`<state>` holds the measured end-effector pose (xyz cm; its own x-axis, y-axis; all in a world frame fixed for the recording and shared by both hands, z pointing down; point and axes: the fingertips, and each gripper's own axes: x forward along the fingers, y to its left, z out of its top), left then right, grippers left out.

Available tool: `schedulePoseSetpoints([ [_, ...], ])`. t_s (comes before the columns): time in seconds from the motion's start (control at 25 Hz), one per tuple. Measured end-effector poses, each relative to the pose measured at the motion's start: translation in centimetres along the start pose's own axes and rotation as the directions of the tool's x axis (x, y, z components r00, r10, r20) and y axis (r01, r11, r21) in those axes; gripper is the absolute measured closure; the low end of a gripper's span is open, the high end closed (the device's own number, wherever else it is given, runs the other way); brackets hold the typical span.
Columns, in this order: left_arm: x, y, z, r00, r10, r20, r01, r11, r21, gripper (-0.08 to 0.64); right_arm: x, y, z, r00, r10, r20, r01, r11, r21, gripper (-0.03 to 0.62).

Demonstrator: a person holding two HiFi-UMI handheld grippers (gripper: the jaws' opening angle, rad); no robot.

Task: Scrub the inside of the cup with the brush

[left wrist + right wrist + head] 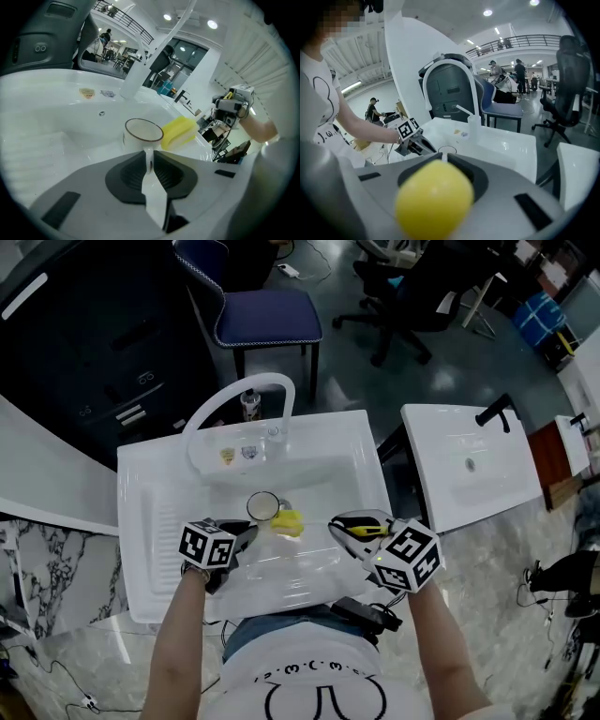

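A white cup with a dark rim stands upright in the white sink. In the left gripper view the cup sits just past the jaws, and its white handle runs back between them. My left gripper is shut on that handle. A yellow sponge lies against the cup's right side. At the sink's front right, my right gripper is shut on the brush, whose rounded yellow end fills the near view. Its bristles are hidden.
A white arched faucet and a small bottle stand at the back of the sink, beside small stickers. A ribbed drainboard lies left. A second basin stands right; a blue chair is behind.
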<state>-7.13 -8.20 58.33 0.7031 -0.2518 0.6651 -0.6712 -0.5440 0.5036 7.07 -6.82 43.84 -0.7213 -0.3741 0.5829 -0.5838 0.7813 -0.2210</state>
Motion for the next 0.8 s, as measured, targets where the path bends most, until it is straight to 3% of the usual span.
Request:
schedulePoseSetpoints([
  [0.36, -0.4, -0.9, -0.4, 1.0, 0.024, -0.002, -0.023, 0.997, 0.077, 0.495, 4.6, 1.1, -4.5, 0.987, -0.031, -0.16, 0.021, 0.998, -0.066, 0.551],
  [0.6, -1.4, -0.8, -0.9, 0.995, 0.091, 0.046, -0.098, 0.982, 0.163, 0.495, 0.9, -0.4, -1.6, 0.985, -0.166, -0.042, 0.165, 0.986, -0.02, 0.551],
  [0.8, -2.4, -1.5, -0.5, 0.987, 0.112, 0.115, -0.135, 0.968, 0.213, 0.495, -1.4, -0.5, 0.6, 0.967, -0.247, 0.055, 0.241, 0.965, 0.105, 0.551],
])
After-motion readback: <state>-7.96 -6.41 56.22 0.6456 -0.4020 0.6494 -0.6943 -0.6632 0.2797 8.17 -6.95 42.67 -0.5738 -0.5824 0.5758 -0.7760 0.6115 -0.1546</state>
